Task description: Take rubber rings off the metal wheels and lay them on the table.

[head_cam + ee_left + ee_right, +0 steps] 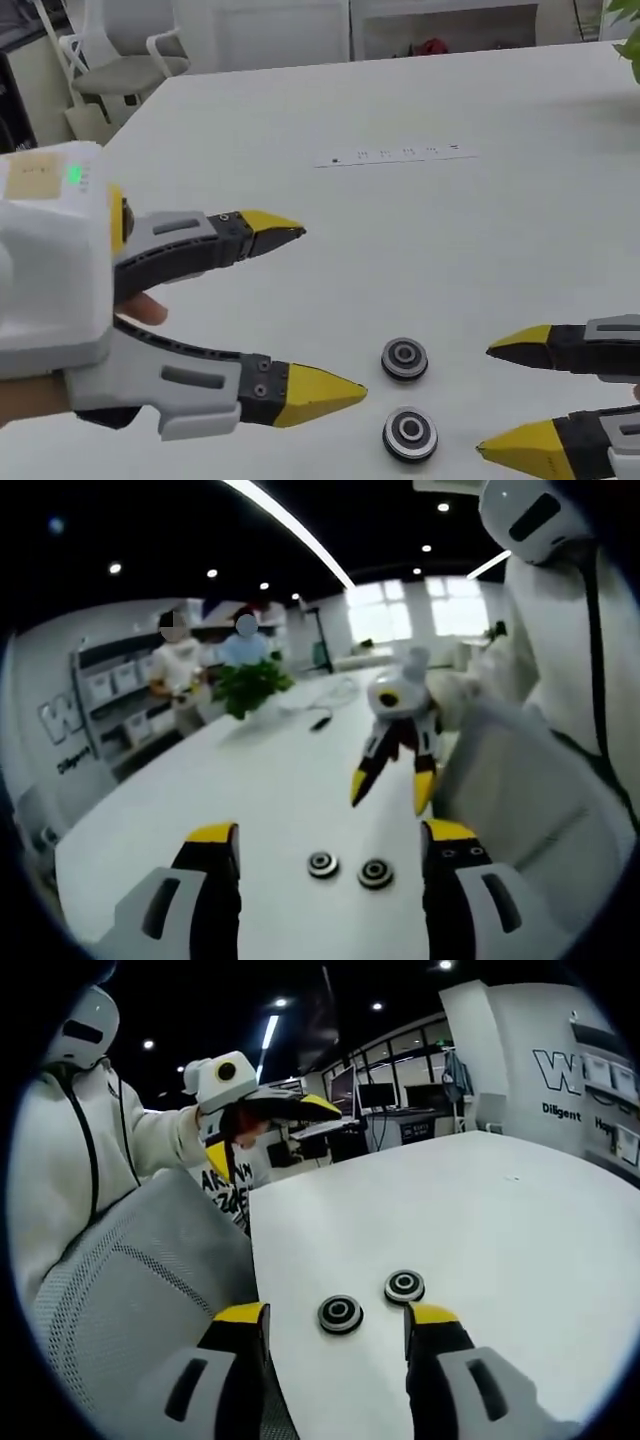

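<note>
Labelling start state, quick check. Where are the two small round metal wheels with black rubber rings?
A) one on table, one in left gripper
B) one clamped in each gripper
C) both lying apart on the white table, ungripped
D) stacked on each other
C: the far metal wheel and the near metal wheel lie apart on the white table, between the open left gripper and open right gripper, touched by neither.

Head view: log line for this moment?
far wheel, near wheel: on table, apart, rings on | left gripper: open, raised | right gripper: open, beside near wheel
</note>
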`<state>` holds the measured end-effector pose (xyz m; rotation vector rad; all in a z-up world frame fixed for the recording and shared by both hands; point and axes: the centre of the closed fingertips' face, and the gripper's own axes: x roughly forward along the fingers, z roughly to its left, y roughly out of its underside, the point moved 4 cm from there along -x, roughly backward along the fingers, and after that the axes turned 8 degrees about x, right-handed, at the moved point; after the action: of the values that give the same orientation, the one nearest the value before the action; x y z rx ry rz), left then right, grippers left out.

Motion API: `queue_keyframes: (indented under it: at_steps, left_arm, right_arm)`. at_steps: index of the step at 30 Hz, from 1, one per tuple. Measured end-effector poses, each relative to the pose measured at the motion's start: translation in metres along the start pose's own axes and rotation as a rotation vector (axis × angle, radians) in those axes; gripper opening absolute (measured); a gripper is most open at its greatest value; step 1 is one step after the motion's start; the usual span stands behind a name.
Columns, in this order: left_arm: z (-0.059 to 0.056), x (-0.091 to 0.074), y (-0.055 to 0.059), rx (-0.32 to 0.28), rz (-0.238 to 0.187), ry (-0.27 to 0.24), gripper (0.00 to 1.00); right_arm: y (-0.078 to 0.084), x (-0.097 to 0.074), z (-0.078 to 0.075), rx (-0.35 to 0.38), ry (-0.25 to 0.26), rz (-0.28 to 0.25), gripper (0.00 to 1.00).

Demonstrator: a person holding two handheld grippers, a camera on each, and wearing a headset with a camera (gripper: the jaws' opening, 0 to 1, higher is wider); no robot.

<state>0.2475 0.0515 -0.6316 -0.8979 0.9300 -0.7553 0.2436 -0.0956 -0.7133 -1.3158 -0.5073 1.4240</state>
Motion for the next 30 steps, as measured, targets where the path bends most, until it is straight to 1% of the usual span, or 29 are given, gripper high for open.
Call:
queue_keyframes:
  at_steps: [4,11,14,17,21,24,28,30]
  left_arm:
    - [-0.003,0.011,0.004,0.003,-0.01,0.025,0.72]
    - [-0.01,0.03,0.017,0.015,0.006,0.072,0.67]
    - [-0.013,0.037,0.022,0.01,0.008,0.09,0.66]
    - [-0.014,0.043,0.026,0.003,0.009,0.097,0.63]
    - [-0.018,0.05,0.035,-0.004,0.023,0.113,0.61]
    - [-0.02,0.055,0.038,-0.006,0.02,0.12,0.59]
    - [-0.025,0.062,0.045,-0.015,0.021,0.142,0.55]
    - [-0.029,0.066,0.049,-0.014,0.031,0.153,0.52]
  right_arm:
    - [0.001,0.005,-0.001,-0.006,-0.01,0.008,0.48]
    - [0.002,0.014,-0.001,-0.032,-0.032,0.021,0.43]
    - [0.004,0.017,-0.002,-0.039,-0.037,0.03,0.4]
    - [0.006,0.021,-0.003,-0.04,-0.045,0.033,0.39]
    - [0.008,0.024,-0.004,-0.045,-0.047,0.043,0.38]
    - [0.01,0.026,-0.005,-0.049,-0.051,0.043,0.36]
    - [0.014,0.031,-0.007,-0.054,-0.053,0.058,0.35]
    - [0.017,0.033,-0.008,-0.057,-0.055,0.065,0.34]
